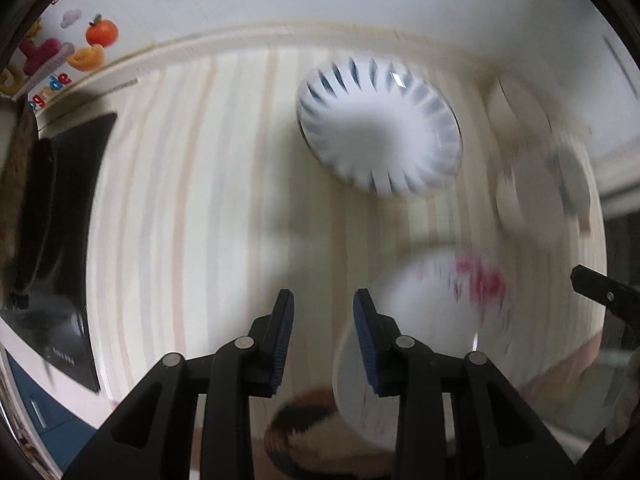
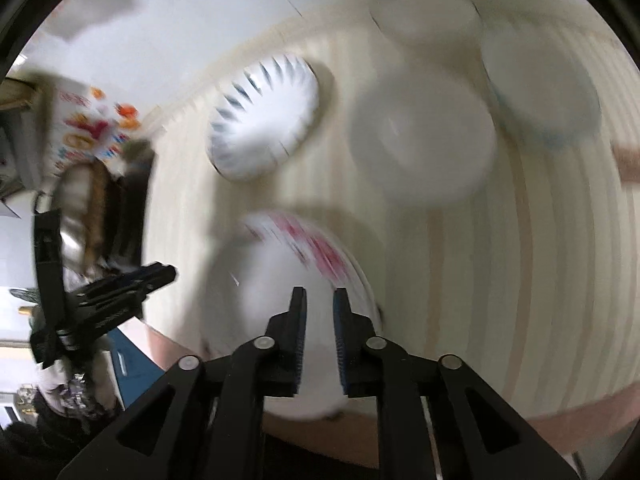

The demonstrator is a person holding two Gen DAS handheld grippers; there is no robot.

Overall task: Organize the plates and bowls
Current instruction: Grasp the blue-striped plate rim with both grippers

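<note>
Both views are blurred by motion. A white plate with a red flower print (image 1: 424, 320) lies at the table's near edge, just right of my left gripper (image 1: 323, 336), which is open and empty. In the right wrist view the same plate (image 2: 280, 280) lies under my right gripper (image 2: 319, 332), whose jaws stand a little apart with nothing between them. A white bowl with blue-grey petal marks (image 1: 380, 128) (image 2: 264, 120) sits farther back. Plain white dishes (image 2: 424, 140) and a blue-rimmed one (image 2: 544, 92) are at the right.
The table has a pale striped cloth (image 1: 200, 200). A black flat object (image 1: 60, 240) lies at the left edge. A colourful fruit print (image 1: 80, 48) hangs behind. The other gripper shows at the right (image 1: 604, 292) and at the left (image 2: 116, 292).
</note>
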